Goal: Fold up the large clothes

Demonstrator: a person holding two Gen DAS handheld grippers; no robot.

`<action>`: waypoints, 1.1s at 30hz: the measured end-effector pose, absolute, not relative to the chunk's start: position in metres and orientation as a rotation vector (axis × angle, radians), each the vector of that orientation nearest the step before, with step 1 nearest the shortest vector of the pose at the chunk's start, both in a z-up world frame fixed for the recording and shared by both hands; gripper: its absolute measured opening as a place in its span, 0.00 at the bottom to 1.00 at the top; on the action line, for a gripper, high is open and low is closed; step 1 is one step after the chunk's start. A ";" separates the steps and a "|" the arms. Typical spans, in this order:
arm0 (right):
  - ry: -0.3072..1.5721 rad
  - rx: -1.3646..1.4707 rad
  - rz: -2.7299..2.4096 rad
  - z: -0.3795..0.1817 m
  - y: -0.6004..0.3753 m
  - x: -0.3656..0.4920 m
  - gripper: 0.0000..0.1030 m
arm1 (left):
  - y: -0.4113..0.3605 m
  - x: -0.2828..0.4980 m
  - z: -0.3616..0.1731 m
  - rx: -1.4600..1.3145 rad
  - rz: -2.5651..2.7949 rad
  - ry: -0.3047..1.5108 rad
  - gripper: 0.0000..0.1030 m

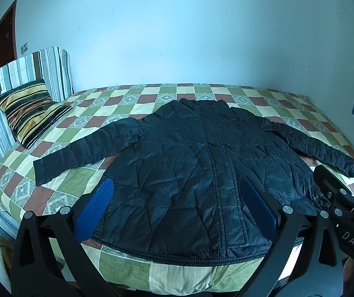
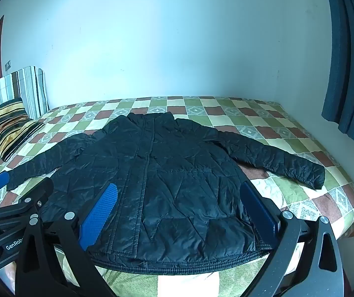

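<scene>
A black quilted jacket (image 1: 196, 163) lies flat on the bed, front up, zipped, with both sleeves spread out to the sides; it shows again in the right wrist view (image 2: 167, 180). My left gripper (image 1: 177, 185) hovers open above the hem, its blue pads wide apart with only air between them. My right gripper (image 2: 179, 190) is open too, held over the hem a little to the right. Each gripper appears at the edge of the other's view. Neither touches the jacket.
The bed carries a checked green, cream and brown cover (image 1: 132, 269). A striped pillow (image 1: 30, 113) leans on the striped headboard (image 1: 18, 74) at left. A pale wall runs behind; a blue curtain (image 2: 347, 74) hangs at right. The bed's near edge is just below the grippers.
</scene>
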State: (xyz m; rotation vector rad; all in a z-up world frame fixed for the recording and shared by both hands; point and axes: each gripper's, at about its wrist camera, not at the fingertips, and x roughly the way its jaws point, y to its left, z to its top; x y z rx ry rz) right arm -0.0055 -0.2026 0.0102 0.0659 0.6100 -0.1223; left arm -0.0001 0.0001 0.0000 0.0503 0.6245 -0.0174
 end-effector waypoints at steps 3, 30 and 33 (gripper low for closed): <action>0.611 0.066 -0.122 0.011 -0.202 -0.006 0.95 | 0.000 0.000 0.000 0.054 -0.014 0.627 0.98; 0.614 0.067 -0.123 0.011 -0.202 -0.006 0.95 | 0.003 0.002 0.000 0.045 -0.017 0.634 0.98; 0.615 0.068 -0.123 0.011 -0.203 -0.005 0.95 | 0.003 0.002 0.000 0.045 -0.016 0.634 0.98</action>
